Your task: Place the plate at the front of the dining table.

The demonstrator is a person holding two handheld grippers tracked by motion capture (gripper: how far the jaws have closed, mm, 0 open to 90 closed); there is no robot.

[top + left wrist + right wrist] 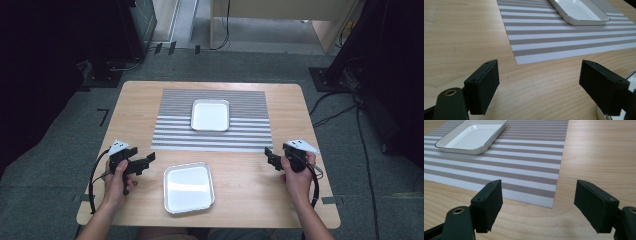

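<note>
Both arms are bare, no sleeves. The left gripper [148, 161] and right gripper [270, 157] are black, each topped by a grey three-cornered plate, trailing black cables; brass-ringed screws sit behind blocky jaws.

Near tray [189, 187]: shallow, white, metal-rimmed, rounded corners, empty, flat on bare wood at 6 o'clock. Far tray [210, 115]: same kind, empty, flat on the striped mat [175, 130] at 12 o'clock.
</note>
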